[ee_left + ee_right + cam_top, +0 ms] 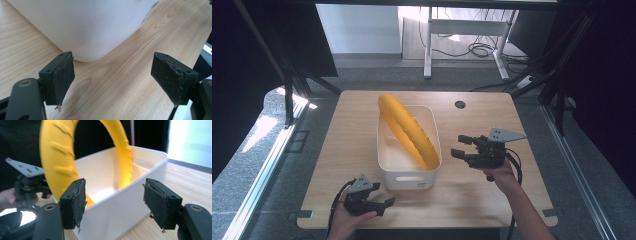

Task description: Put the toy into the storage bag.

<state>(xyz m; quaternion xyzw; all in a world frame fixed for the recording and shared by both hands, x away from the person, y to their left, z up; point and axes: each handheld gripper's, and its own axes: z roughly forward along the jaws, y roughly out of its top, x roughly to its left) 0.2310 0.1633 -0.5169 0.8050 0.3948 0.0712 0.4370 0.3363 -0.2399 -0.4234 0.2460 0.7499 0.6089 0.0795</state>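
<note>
At the middle of the high view, a ribbed yellow plastic ring (408, 131) stands tilted inside the white plastic bin (407, 179). We judge it light, stiff and a little slick, best pinched across its rim. Our right gripper (460, 146) and left gripper (384, 205) both gape, holding nothing.

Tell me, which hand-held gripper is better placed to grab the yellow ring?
Probably the right hand-held gripper: its open jaws face the yellow ring in the white bin. The left hand-held gripper sits low outside.
</note>
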